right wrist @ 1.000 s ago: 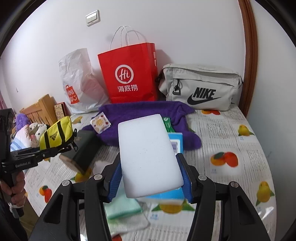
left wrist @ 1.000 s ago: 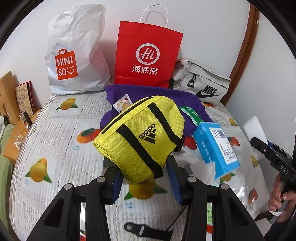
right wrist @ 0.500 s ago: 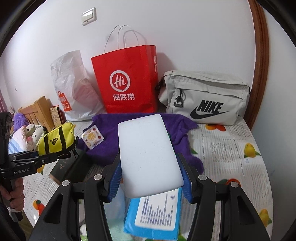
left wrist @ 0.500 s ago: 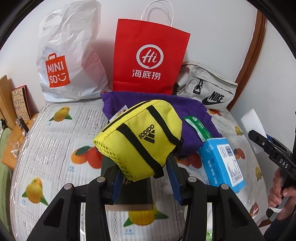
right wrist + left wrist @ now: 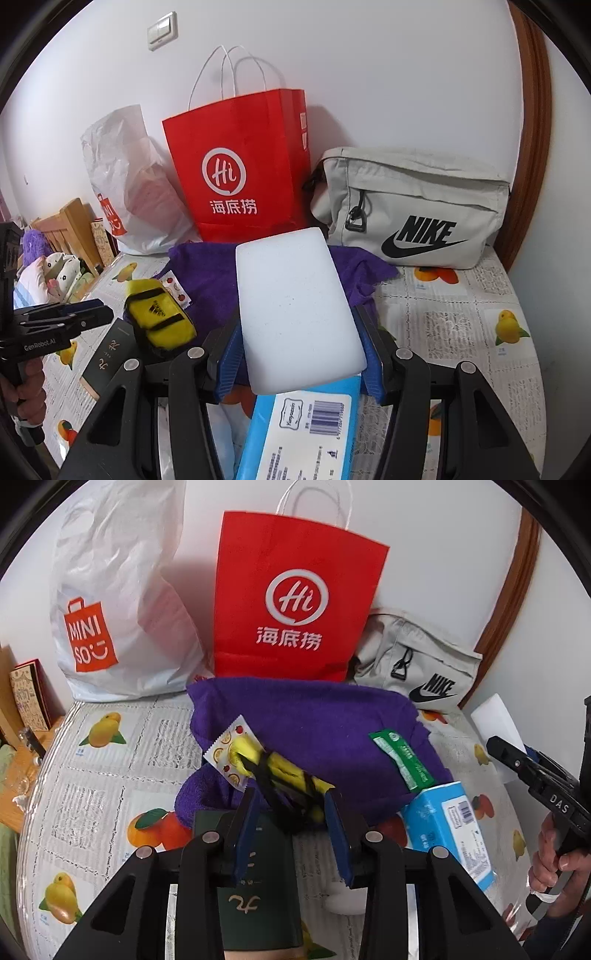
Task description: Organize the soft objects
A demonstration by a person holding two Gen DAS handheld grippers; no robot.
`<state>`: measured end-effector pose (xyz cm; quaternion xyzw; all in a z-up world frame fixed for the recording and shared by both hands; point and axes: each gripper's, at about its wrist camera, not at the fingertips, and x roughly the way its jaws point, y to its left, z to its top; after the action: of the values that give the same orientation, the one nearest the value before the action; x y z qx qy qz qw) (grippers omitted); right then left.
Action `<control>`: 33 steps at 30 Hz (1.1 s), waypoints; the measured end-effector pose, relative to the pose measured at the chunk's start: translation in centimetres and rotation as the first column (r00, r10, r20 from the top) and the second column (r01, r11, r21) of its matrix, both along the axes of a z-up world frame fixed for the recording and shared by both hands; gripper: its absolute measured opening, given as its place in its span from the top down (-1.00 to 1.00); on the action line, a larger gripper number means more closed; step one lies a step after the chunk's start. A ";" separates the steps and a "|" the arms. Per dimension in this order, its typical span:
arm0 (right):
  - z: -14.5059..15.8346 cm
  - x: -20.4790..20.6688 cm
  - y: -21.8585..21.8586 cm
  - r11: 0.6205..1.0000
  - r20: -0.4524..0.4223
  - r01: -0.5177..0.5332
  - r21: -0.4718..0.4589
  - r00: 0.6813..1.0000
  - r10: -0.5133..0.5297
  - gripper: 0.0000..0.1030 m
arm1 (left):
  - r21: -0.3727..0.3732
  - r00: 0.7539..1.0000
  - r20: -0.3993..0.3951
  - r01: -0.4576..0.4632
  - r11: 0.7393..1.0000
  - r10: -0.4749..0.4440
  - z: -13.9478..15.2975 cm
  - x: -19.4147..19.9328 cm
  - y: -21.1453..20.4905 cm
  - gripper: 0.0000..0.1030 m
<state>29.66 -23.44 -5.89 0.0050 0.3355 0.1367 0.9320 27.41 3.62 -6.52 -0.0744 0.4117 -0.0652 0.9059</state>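
A yellow Adidas pouch lies on the near edge of a purple towel, just ahead of my left gripper, whose jaws stand open around its black strap. The pouch also shows in the right wrist view, resting partly on a dark green box. My right gripper is shut on a white sponge block, held above a blue tissue pack; the sponge also shows at the right of the left wrist view.
A red paper bag, a white Miniso plastic bag and a grey Nike bag stand along the wall. A fruit-print sachet and a green packet lie on the towel. Wooden furniture and plush toys sit left.
My left gripper has opened and let go of the yellow pouch, which now lies on the towel's edge. Both grippers moved forward toward the bags; the right still holds the sponge.
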 end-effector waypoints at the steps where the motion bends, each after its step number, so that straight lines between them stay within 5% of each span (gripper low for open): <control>1: -0.2 0.2 0.1 1.000 -0.006 -0.002 0.001 1.000 0.002 -0.07 | 0.001 1.000 -0.005 0.002 1.000 -0.002 -0.3 0.2 0.0 0.32; 20: -2.7 3.0 1.7 0.998 -0.050 -0.042 -0.037 0.998 0.040 -0.07 | -0.021 0.996 -0.087 0.002 1.000 -0.003 -3.3 3.8 0.2 0.32; 27: -3.4 3.7 1.7 0.997 -0.056 -0.049 -0.057 0.997 0.046 -0.07 | -0.004 0.990 -0.140 -0.029 1.000 0.029 -5.2 6.4 -0.4 0.15; 29: -3.6 3.9 1.6 0.997 -0.059 -0.049 -0.061 0.997 0.046 -0.07 | 0.022 0.986 -0.160 -0.036 0.999 0.039 -5.8 7.2 -0.7 0.20; 31: -3.9 4.1 1.4 0.997 -0.060 -0.048 -0.066 0.997 0.044 -0.07 | 0.017 0.986 -0.162 -0.021 1.000 0.024 -6.2 7.6 -0.9 0.61; 33: -4.1 4.4 1.3 0.997 -0.063 -0.049 -0.067 0.997 0.045 -0.07 | 0.009 0.990 -0.140 -0.013 1.000 0.014 -6.1 7.6 -1.0 0.73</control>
<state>34.01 -22.17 -10.00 -0.0306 0.3686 0.1470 0.9174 35.03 2.61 -12.58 -0.0781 0.4742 -0.0519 0.8754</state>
